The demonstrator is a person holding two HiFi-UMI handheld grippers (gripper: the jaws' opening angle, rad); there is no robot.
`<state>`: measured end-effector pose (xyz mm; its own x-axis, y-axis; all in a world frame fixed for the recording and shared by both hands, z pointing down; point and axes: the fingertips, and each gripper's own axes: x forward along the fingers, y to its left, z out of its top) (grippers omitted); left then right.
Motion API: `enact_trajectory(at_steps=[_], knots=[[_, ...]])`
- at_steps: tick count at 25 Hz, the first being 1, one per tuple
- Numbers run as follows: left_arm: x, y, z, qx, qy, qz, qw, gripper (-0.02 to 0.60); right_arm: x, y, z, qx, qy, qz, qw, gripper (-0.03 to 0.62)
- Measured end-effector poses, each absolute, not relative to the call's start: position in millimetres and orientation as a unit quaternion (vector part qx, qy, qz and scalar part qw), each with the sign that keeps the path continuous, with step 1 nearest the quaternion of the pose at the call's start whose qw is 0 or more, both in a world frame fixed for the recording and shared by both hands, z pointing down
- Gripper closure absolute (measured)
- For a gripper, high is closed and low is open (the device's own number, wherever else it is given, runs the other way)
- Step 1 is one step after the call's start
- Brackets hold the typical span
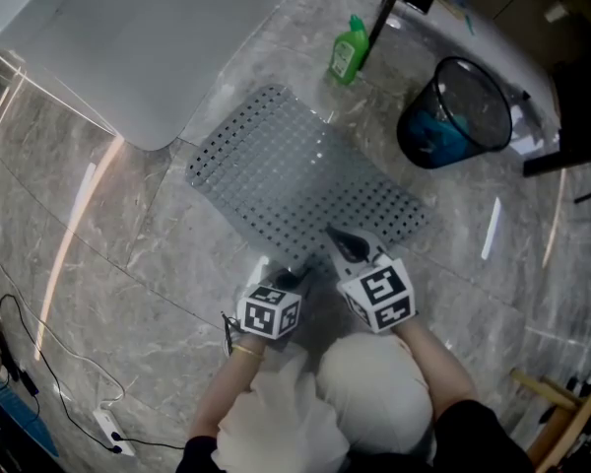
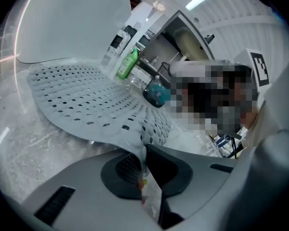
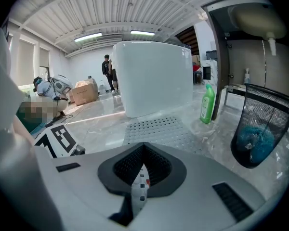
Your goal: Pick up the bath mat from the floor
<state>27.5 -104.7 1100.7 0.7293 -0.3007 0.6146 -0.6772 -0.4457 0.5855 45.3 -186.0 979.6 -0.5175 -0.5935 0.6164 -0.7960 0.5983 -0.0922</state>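
A grey perforated bath mat lies on the marble floor. My left gripper is at the mat's near edge and is shut on it. In the left gripper view the mat curls up from the floor into the closed jaws of the left gripper. My right gripper rests over the near edge just to the right. In the right gripper view its jaws stand together at the right gripper's tip, and the mat lies flat beyond them. No mat shows between those pads.
A green bottle stands beyond the mat's far corner. A black mesh bin with blue contents is at the right. A large white fixture borders the mat at the far left. A cable and a power strip lie at the near left.
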Motion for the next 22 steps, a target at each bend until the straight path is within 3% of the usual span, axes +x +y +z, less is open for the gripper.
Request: enact_trajectory(at_steps=[22], knots=[[7.4,-149.0,1037.3,0.845,-0.317,0.177,0.393,0.563,28.1,-191.0,970.6,0.417,-0.843,0.206,0.271,0.583]])
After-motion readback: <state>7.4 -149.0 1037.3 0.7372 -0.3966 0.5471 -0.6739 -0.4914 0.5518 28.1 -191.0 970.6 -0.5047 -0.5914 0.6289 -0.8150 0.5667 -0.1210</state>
